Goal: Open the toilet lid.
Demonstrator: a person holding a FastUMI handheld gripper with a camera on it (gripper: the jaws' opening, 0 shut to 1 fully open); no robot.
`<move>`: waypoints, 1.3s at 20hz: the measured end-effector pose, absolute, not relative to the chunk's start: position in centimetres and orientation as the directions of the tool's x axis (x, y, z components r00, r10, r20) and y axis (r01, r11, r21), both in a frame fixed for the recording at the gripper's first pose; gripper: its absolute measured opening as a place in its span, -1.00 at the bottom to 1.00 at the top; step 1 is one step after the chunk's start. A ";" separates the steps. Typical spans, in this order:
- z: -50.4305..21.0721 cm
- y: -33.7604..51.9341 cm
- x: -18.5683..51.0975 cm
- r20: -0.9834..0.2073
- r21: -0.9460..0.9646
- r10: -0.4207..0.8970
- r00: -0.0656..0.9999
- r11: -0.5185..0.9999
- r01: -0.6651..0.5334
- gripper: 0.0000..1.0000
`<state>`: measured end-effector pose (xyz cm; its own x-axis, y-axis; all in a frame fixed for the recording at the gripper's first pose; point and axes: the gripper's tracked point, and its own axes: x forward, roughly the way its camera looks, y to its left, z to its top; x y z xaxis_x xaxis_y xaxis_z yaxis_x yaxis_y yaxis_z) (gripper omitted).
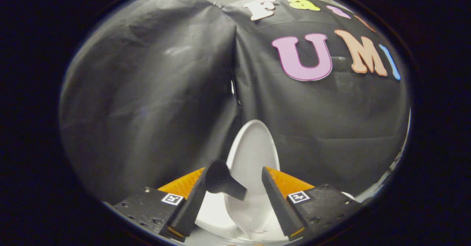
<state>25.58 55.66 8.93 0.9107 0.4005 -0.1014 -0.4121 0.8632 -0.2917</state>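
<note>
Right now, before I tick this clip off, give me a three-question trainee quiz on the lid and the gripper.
1. True or false: the toilet lid lies flat and closed.
2. Where is the black knob on the lid? A) beyond the lid's top edge B) between the fingers, beside the left one C) outside the right finger.
3. Fill in: the gripper is ___, its fingers apart.

Key:
1. False: the lid stands raised against the booth wall.
2. B.
3. Open; whether the left finger touches the knob cannot be told.
</note>
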 end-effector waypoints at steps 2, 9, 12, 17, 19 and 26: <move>10.2 55.7 24.9 -0.092 -0.281 0.435 0.896 0.852 -0.442 0.33; 17.4 50.0 23.1 0.059 -0.290 0.401 0.914 0.883 -0.369 0.75; 20.5 44.7 22.9 0.111 -0.290 0.326 0.939 0.914 -0.283 0.75; 24.0 33.3 22.4 0.170 -0.257 0.193 0.966 0.955 -0.146 0.74; 25.3 28.4 21.7 0.199 -0.222 0.138 0.970 0.971 -0.093 0.76; 27.3 12.1 17.5 0.268 -0.153 -0.047 0.962 0.984 0.091 0.68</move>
<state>17.51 12.06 27.31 0.9624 -0.0472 0.2676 0.0908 0.9841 -0.1529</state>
